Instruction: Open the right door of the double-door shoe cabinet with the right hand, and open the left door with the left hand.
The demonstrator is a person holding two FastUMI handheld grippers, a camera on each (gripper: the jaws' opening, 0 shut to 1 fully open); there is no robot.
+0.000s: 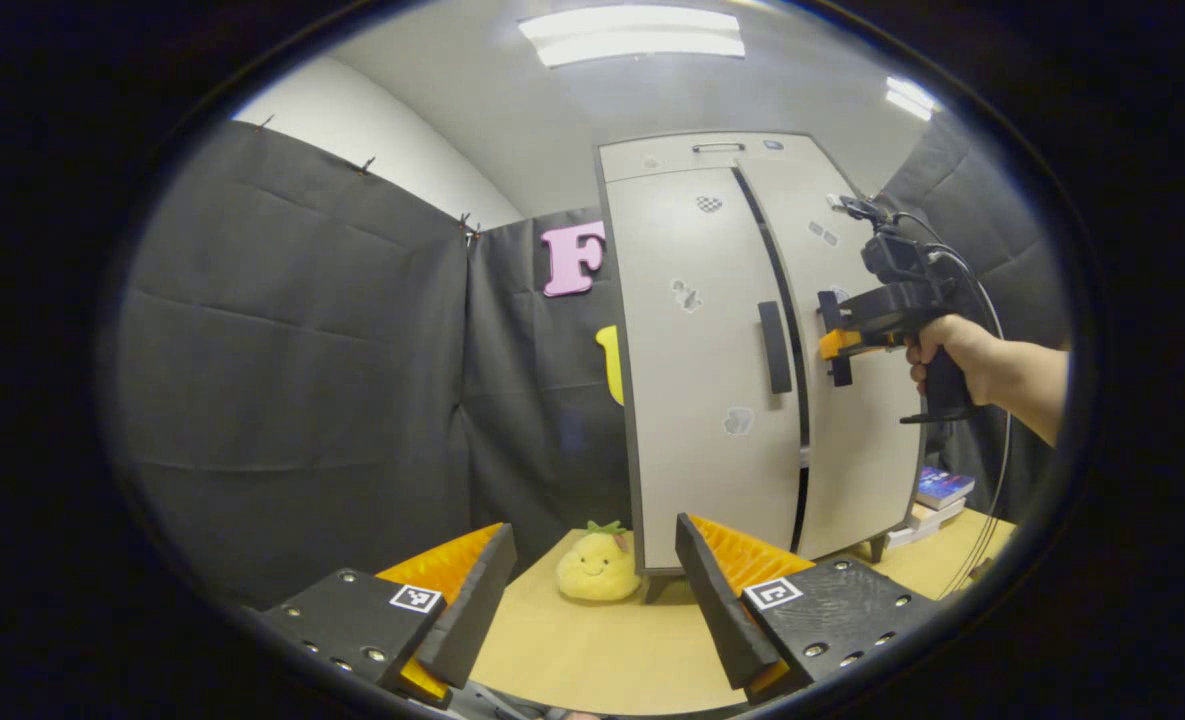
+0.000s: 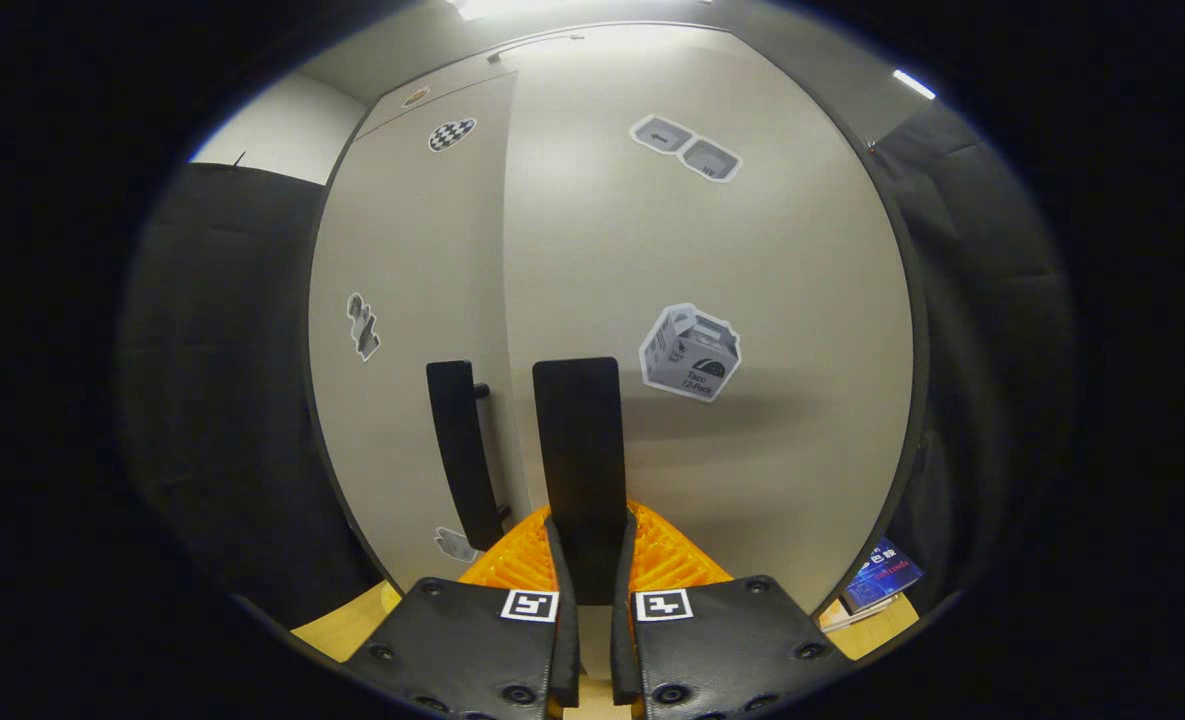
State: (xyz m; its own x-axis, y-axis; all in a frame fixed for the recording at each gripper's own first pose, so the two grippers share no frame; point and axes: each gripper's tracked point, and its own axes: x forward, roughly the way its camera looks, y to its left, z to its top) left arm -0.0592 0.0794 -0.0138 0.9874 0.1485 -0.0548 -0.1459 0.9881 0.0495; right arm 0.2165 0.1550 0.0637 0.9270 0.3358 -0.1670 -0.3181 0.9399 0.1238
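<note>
Right tongs clenched on right handle of cabinet at bench far edge; left tongs released, well back. Risk: slipping off handle if pulled askew

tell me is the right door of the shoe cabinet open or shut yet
Just cracked open: in the left gripper view the pale grey right door stands proud of the left door, with the right tongs clamped on its black bar handle.
</note>
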